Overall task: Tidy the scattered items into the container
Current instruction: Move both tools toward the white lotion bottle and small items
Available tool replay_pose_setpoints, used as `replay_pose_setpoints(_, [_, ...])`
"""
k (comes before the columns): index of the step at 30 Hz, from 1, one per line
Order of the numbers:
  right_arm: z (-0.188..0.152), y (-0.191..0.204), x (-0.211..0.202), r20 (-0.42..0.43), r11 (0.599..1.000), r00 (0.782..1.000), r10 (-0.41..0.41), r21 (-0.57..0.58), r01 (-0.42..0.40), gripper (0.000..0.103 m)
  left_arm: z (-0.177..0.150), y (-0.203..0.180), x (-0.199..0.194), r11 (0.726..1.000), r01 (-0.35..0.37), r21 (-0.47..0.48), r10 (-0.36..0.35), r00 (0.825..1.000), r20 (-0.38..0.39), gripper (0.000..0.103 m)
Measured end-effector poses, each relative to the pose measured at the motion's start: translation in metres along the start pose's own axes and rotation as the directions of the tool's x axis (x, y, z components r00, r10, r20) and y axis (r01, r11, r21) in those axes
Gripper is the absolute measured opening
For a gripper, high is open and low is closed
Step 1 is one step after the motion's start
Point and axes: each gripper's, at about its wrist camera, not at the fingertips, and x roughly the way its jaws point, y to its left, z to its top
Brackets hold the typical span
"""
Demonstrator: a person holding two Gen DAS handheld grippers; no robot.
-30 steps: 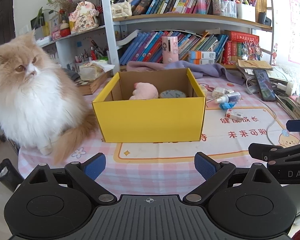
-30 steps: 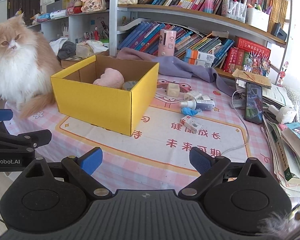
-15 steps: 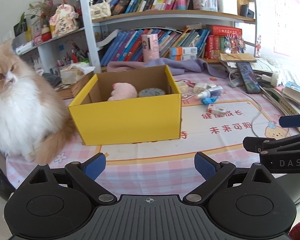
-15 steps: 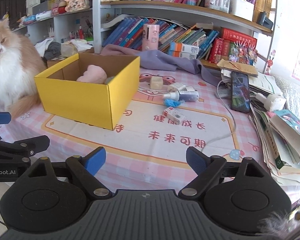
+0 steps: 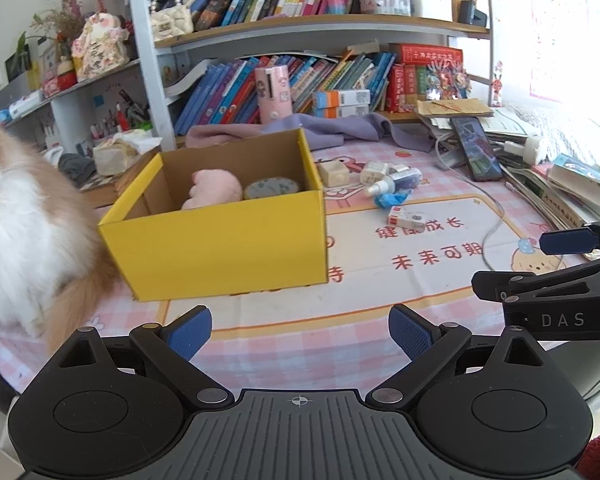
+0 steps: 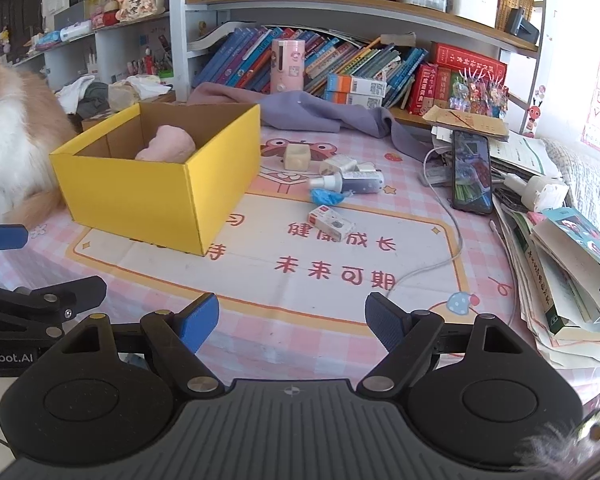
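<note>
Scattered items lie on the tabletop (image 6: 440,280) just right of the yellow box (image 6: 160,196): a cream cube (image 6: 297,156), a white plug (image 6: 339,164), a spray bottle (image 6: 350,181), a blue wrapper (image 6: 326,197) and a small red-and-white carton (image 6: 332,222). They sit close together near the box's right wall, so each needs only a short carry over the rim. The box stands open-topped with its mouth up, ready to receive them, and already holds a pink plush (image 5: 214,190).

Neither tool has anything in it. The left tool (image 5: 300,330) hangs over the near edge of the tabletop with its fingers well apart and only checked cloth between them. The right tool (image 6: 292,318) is also empty; its jaws are closing but are not yet near any item, so this looks like an approach rather than a grasp.

From the left wrist a round patterned tin (image 5: 272,188) shows beside the plush; the right wrist view hides it behind the box's near wall. The right wrist view shows the items more plainly spread and the phone (image 6: 472,172) beyond them. A fluffy cat (image 5: 24,240) sits touching the box's left side and could get in the way.
</note>
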Motion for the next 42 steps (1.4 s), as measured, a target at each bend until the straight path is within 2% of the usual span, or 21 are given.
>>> replay_pose_setpoints(7, [0.006, -0.025, 0.007, 0.007, 0.999, 1.0, -0.023, 0.032, 0.023, 0.08, 0.012, -0.025, 0.012, 0.997, 0.049, 0.062, -0.05, 0.999, 0.015, 0.097])
replay_pose_setpoints(11, [0.012, -0.04, 0.016, -0.001, 0.999, 0.999, -0.032, 0.039, 0.032, 0.075, 0.019, -0.04, 0.023, 0.993, 0.078, 0.088, -0.08, 0.997, 0.017, 0.096])
replay_pose_setpoints(22, [0.032, -0.092, 0.052, -0.045, 0.999, 0.998, -0.033, 0.031, 0.034, 0.074, 0.048, -0.084, 0.07, 0.983, 0.144, 0.111, -0.143, 0.99, -0.013, 0.096])
replay_pose_setpoints(30, [0.062, -0.139, 0.084, -0.034, 0.999, 0.999, 0.0, 0.039, 0.001, 0.074, 0.08, -0.114, 0.107, 0.985, 0.128, 0.118, -0.126, 0.992, -0.019, 0.096])
replay_pose_setpoints(35, [0.079, -0.16, 0.105, -0.03, 0.999, 0.999, 0.045, 0.026, -0.044, 0.074, 0.097, -0.127, 0.13, 0.99, 0.093, 0.102, -0.091, 0.996, -0.025, 0.095])
replay_pose_setpoints(42, [0.093, -0.183, 0.132, -0.037, 0.995, 0.994, 0.098, 0.04, -0.096, 0.074, 0.108, -0.134, 0.168, 0.997, 0.042, 0.061, -0.036, 0.995, -0.09, 0.094])
